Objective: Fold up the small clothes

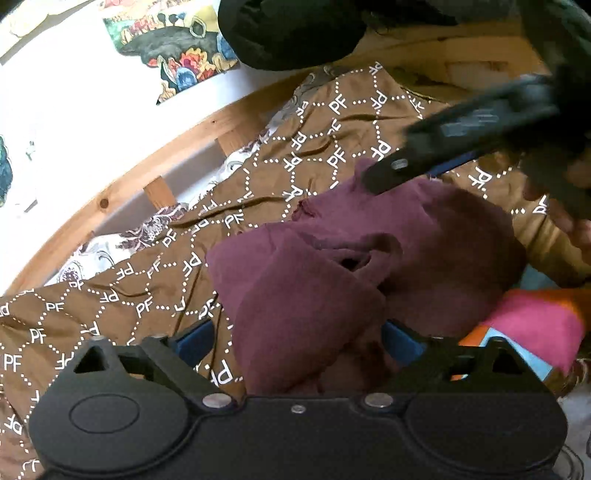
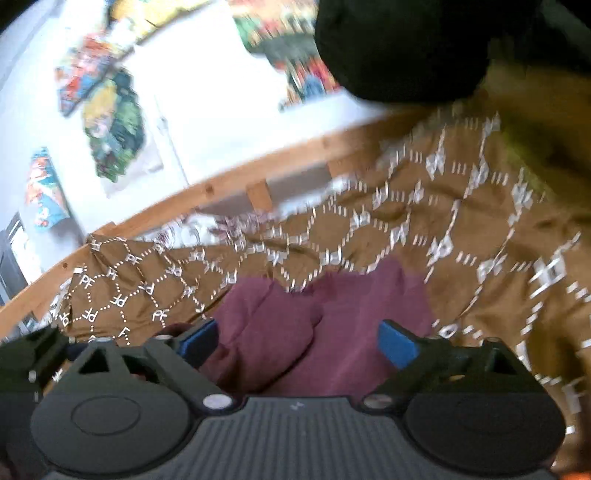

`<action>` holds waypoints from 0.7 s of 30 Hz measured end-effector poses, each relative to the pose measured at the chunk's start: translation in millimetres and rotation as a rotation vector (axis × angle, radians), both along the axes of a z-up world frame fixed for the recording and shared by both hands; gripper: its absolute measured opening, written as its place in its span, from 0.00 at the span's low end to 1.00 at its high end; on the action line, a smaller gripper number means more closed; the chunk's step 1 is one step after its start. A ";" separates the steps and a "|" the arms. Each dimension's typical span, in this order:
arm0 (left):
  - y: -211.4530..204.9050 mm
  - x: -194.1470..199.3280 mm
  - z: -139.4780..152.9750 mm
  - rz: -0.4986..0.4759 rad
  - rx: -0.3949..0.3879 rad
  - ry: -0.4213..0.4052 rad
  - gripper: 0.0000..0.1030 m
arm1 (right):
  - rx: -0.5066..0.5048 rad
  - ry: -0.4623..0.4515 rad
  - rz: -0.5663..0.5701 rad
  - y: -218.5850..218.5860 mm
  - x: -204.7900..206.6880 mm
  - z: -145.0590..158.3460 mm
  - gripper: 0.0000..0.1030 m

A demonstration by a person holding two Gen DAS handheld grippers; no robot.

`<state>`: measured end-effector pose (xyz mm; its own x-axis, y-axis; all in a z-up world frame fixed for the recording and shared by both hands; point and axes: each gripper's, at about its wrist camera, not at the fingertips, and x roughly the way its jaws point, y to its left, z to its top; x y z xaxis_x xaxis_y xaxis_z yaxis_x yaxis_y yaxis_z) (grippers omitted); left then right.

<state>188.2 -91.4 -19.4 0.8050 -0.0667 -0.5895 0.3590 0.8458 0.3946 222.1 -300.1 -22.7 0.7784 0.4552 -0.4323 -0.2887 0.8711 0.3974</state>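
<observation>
Maroon knit garment, soft and crumpled, lies bunched on the brown bedcover printed with white dotted hexagons and "PF" letters, near the wooden bed rail. Judged from its limp folds, it is light, non-rigid and non-slippery; it will sag when lifted, so grip it at a hem or corner edge, not at the bulk. The left gripper has its blue-padded jaws spread apart, with maroon cloth lying between them; clamping is not evident. The right gripper also has its jaws spread wide, hovering just above the garment in the blurred right wrist view. Count: one maroon garment; one folded item in pink, orange and light blue just beside it; two grippers; one black bulky object beyond the bedcover.
</observation>
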 end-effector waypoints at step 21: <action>6.3 -1.1 7.3 -0.005 -0.095 0.026 0.24 | 0.048 0.172 -0.004 42.1 52.6 -20.1 0.06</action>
